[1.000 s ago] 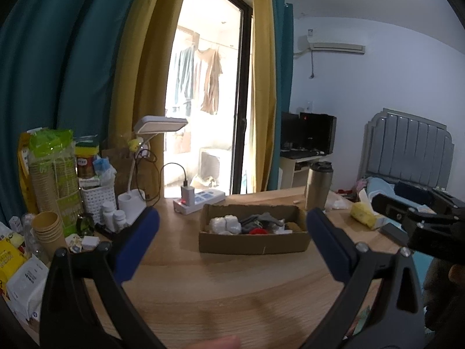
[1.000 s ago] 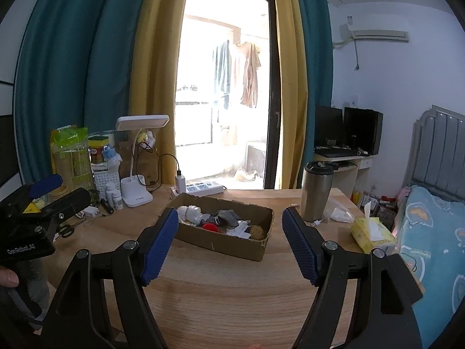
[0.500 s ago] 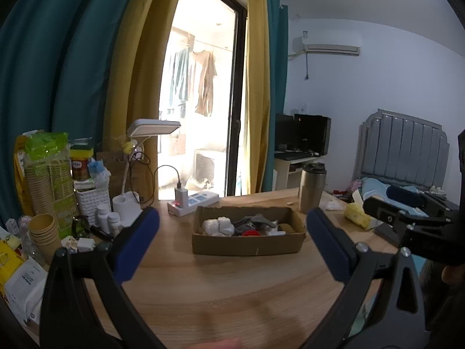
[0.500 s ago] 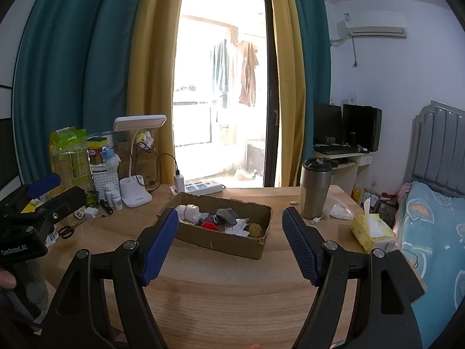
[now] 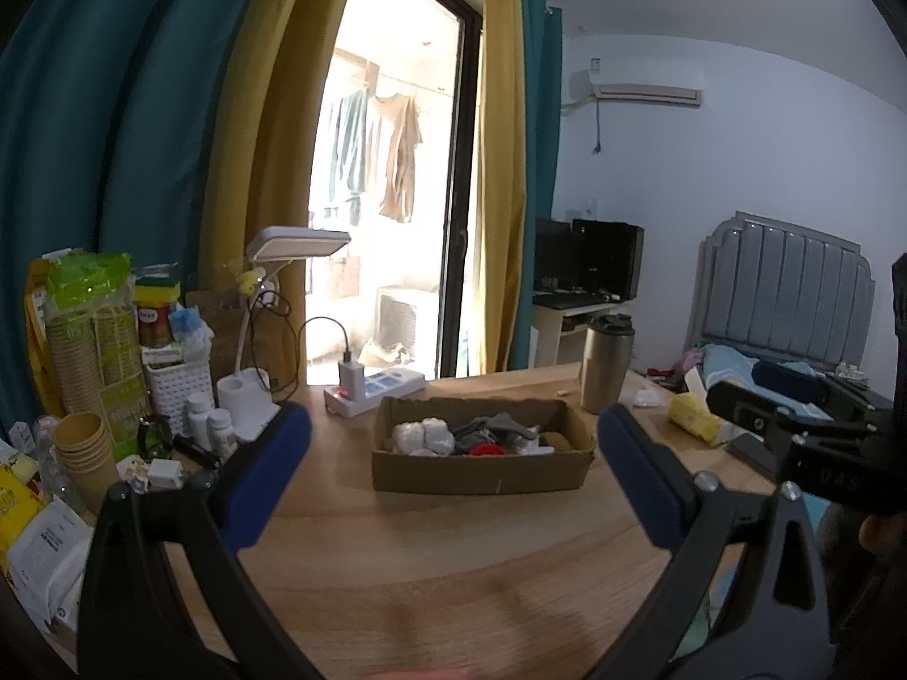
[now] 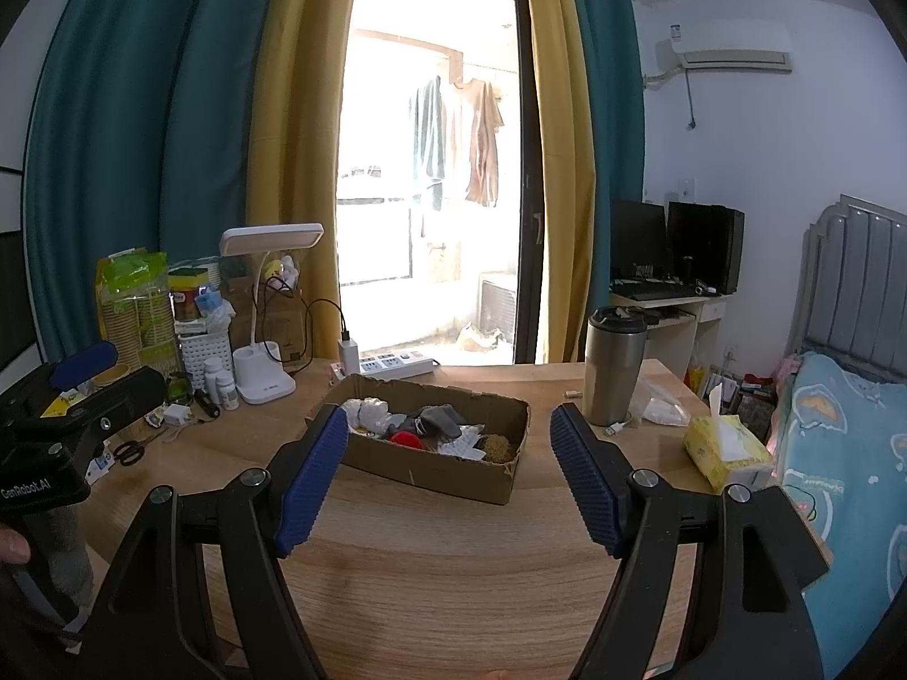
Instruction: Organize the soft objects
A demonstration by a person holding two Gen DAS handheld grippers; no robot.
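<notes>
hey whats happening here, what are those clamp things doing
A person holds a two-finger gripper in each hand over a wooden table. Both the left gripper and the right gripper are open and empty, pointed at a cardboard box of soft items: white bundles, grey cloth, something red. Nothing has been picked up; everything sits in the box.

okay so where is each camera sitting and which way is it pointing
Left wrist: on the left gripper, facing the cardboard box head-on; the right gripper's body shows at right.
Right wrist: on the right gripper, facing the box from its right; the left gripper's body shows at left.
Shared: box, steel tumbler, desk lamp, tissue pack.
</notes>
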